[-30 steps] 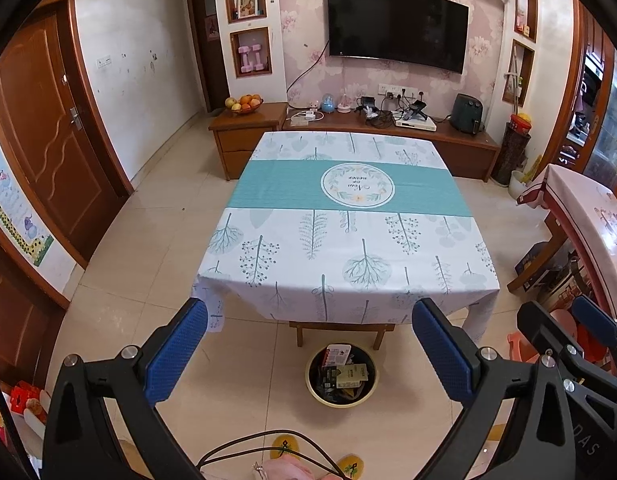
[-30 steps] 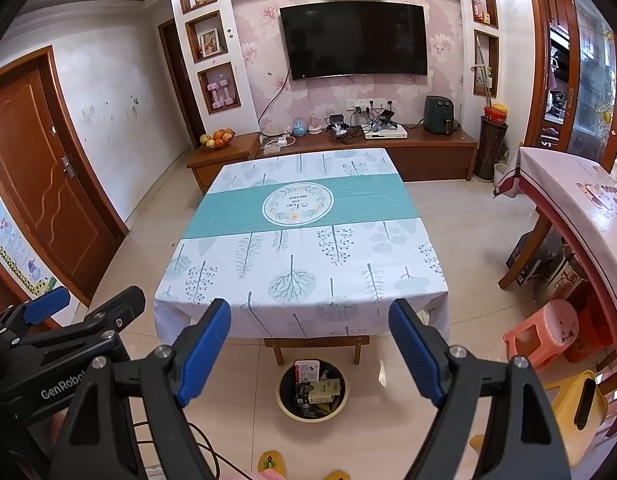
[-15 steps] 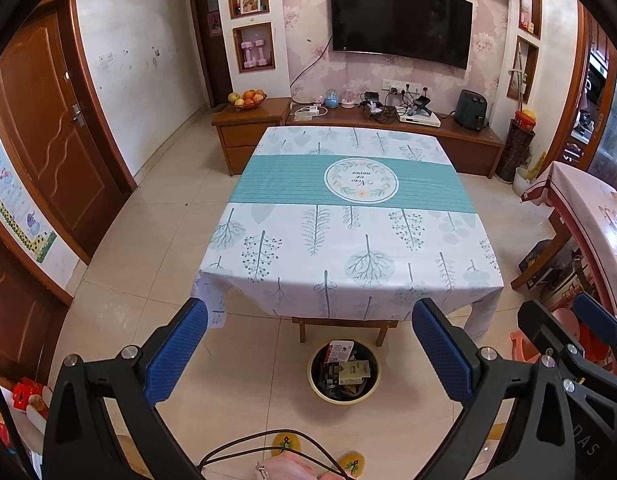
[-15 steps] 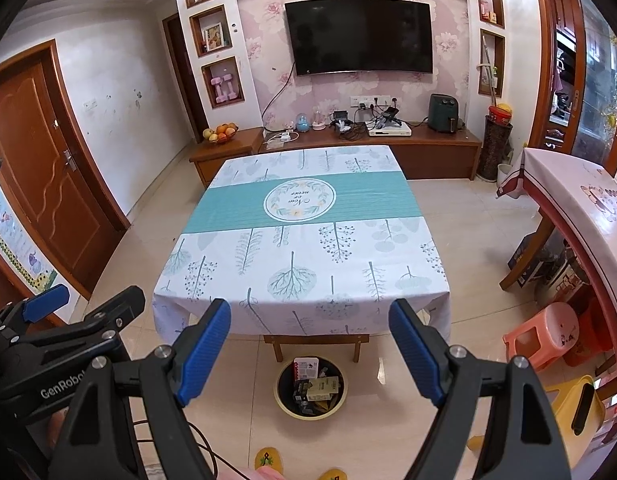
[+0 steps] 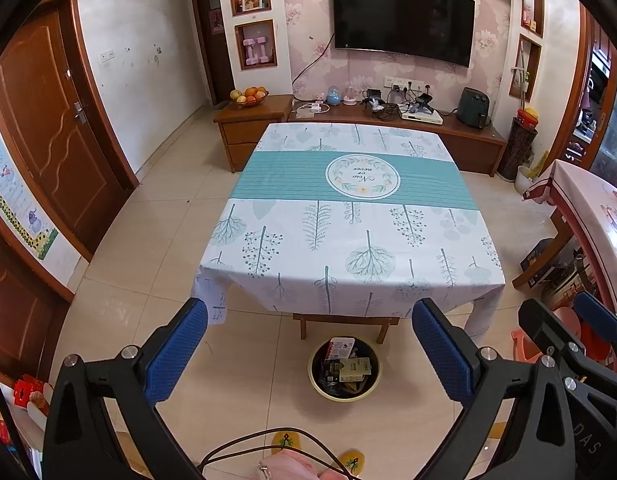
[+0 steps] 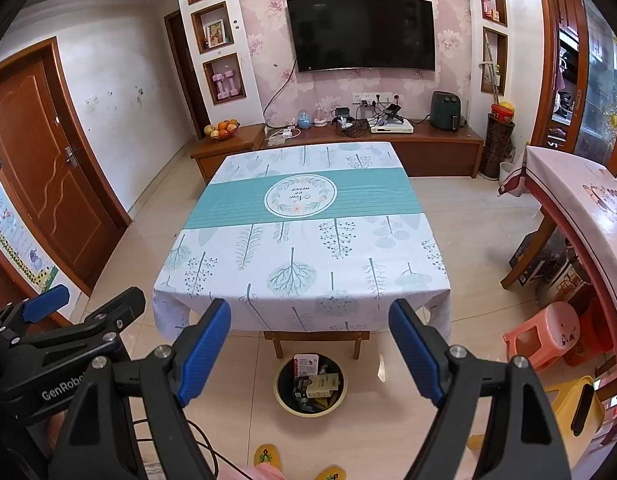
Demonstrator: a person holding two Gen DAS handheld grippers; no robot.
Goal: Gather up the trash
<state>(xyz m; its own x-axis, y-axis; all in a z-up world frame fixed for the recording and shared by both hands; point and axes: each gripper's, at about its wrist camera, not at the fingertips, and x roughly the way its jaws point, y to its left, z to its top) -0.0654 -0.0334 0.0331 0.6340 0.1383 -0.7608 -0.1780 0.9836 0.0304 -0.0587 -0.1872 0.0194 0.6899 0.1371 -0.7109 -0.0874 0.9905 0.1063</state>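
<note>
A round yellow-rimmed bin (image 5: 372, 386) (image 6: 282, 398) stands on the floor by the table's near edge, holding several cartons and wrappers. The table (image 5: 348, 240) (image 6: 300, 256) wears a white and teal leaf-print cloth with nothing on top. My left gripper (image 5: 308, 320) hangs open above the floor in front of the table, nothing between its blue pads. My right gripper (image 6: 310, 316) is open too, held level with it on the right and empty. In the right wrist view the left gripper's body (image 6: 68, 328) shows at the lower left.
A low wooden stool (image 6: 316, 338) sits under the table edge behind the bin. A second covered table (image 6: 580, 208), a pink stool (image 6: 544, 332) and a yellow stool (image 6: 576, 404) crowd the right side. TV cabinet (image 5: 388, 120) at the far wall. The person's slippered feet (image 6: 268, 458) show below.
Both views have tilted slightly, so the table and bin sit a little lower in frame. Both grippers stay open and empty.
</note>
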